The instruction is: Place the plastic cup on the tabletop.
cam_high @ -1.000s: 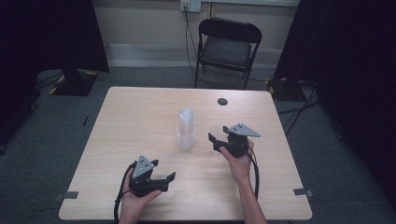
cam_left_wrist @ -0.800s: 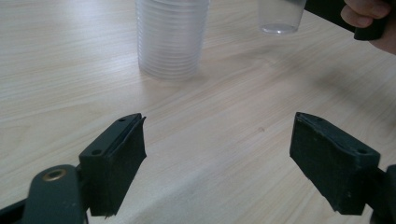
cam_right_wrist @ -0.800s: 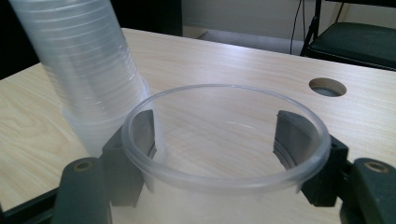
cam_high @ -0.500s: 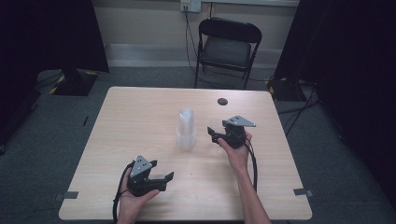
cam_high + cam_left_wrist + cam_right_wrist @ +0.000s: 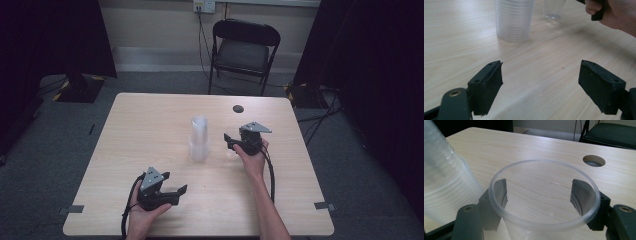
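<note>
A single clear plastic cup [image 5: 544,202], smooth-walled with a round rolled rim, stands at desk centre just at 3 o'clock of a ribbed, translucent stack of nested cups [image 5: 199,138]. The right tool [image 5: 231,143] brackets this cup with its black jaws either side; whether they press it cannot be told. On the pale wood-grain desk [image 5: 150,120], at 7 o'clock, the left tool [image 5: 176,192] rests spread wide, hand [image 5: 145,215] palm-up beneath it.

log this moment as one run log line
left gripper: open, idle | right gripper: around single cup | cup stack: upright
</note>
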The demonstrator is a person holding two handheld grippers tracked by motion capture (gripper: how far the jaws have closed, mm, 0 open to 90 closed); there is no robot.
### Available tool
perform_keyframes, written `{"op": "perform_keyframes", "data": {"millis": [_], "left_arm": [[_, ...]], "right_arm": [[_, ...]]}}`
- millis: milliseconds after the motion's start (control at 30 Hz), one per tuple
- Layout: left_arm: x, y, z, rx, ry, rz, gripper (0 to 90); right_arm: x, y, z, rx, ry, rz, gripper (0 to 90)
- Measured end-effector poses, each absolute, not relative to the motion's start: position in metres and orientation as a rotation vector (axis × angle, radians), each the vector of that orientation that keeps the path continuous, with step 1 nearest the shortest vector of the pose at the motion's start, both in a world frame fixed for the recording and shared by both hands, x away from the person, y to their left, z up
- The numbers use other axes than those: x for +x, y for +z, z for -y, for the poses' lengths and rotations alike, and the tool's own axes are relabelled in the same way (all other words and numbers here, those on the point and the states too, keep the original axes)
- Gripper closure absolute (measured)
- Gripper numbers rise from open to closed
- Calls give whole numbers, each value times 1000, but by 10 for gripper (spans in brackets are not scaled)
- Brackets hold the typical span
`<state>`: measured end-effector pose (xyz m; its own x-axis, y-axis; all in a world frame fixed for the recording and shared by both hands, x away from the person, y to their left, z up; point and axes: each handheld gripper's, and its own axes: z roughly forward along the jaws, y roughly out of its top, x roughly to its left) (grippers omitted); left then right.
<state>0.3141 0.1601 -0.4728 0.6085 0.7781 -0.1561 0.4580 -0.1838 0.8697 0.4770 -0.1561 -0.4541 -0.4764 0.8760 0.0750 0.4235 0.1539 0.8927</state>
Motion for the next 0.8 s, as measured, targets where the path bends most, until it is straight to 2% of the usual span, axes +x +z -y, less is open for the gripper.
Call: {"op": "perform_keyframes", "data": {"millis": [267, 800], "left_arm": [[314, -474, -161, 1821, 395, -1007, 193], [314, -473, -160, 1817, 396, -1008, 193]], "right_arm": [[478, -466, 157, 1220, 1252, -1970, 293], [461, -469, 161, 1187, 1226, -2006, 294]]}}
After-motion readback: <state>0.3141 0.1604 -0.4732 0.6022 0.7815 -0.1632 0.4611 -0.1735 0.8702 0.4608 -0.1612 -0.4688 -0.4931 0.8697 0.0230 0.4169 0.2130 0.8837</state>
